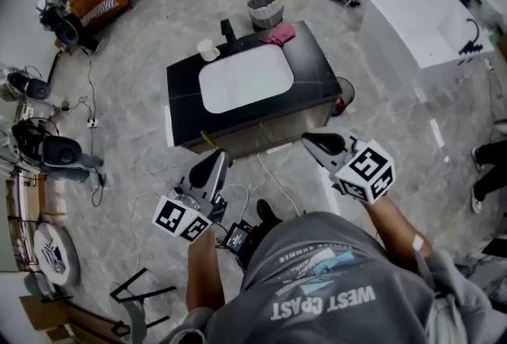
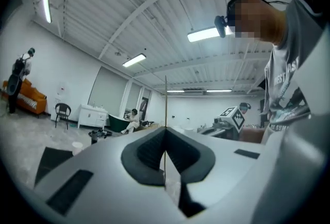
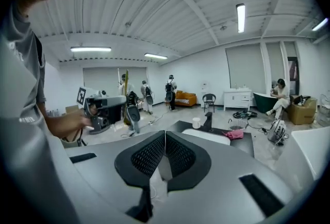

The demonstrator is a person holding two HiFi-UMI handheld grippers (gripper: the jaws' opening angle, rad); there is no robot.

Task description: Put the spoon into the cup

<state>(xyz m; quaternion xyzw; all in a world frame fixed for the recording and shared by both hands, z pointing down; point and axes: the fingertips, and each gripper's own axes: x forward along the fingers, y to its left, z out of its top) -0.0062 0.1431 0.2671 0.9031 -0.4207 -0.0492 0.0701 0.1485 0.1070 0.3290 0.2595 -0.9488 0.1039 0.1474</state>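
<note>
Left gripper grips the thin spoon upright, right gripper clenched empty; the white cup stands well apart on the black counter

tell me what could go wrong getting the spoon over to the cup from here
1. The left gripper pinches the thin spoon with a long part sticking out past its jaws, so it may pivot or slip on the way.
2. The cup stands at the far corner of the counter, beside the faucet. A clumsy entry could tip it over the edge.
</note>
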